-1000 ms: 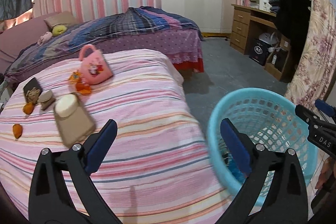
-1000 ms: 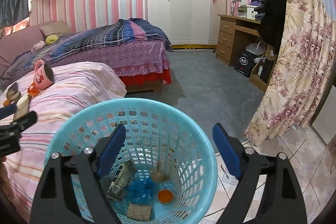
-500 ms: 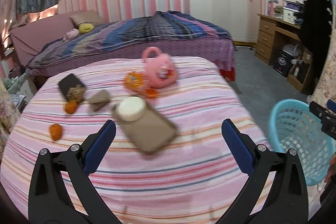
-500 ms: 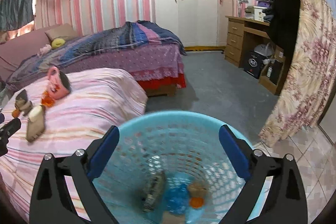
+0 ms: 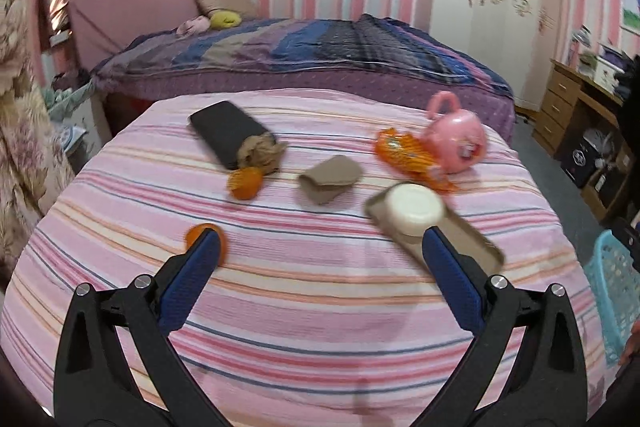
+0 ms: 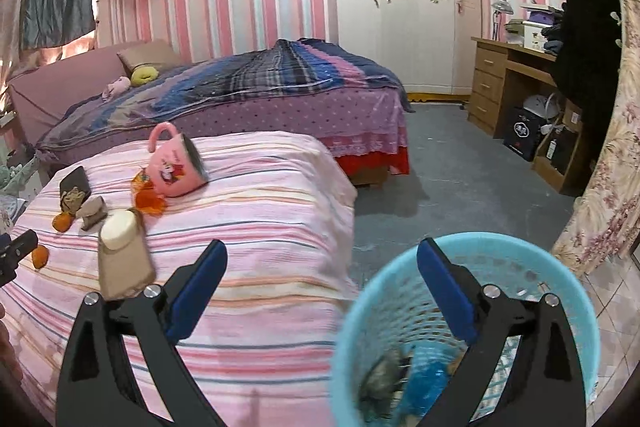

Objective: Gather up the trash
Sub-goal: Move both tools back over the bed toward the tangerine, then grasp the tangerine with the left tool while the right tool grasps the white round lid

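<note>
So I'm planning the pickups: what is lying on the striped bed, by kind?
Orange peel pieces: 2
Orange wrapper: 1
Brown paper scrap: 1
Black pouch: 1
Tan carton: 1
Pink mug: 1
Total: 7

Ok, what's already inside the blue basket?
Right wrist view: the blue basket holds a crumpled blue wrapper and a blurred grey-brown piece. The right gripper, open and empty, hides part of the bottom.

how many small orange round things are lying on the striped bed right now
2. One orange piece lies just in front of the black pouch. The other sits nearer, partly behind a finger of the left gripper. More may be hidden.
</note>
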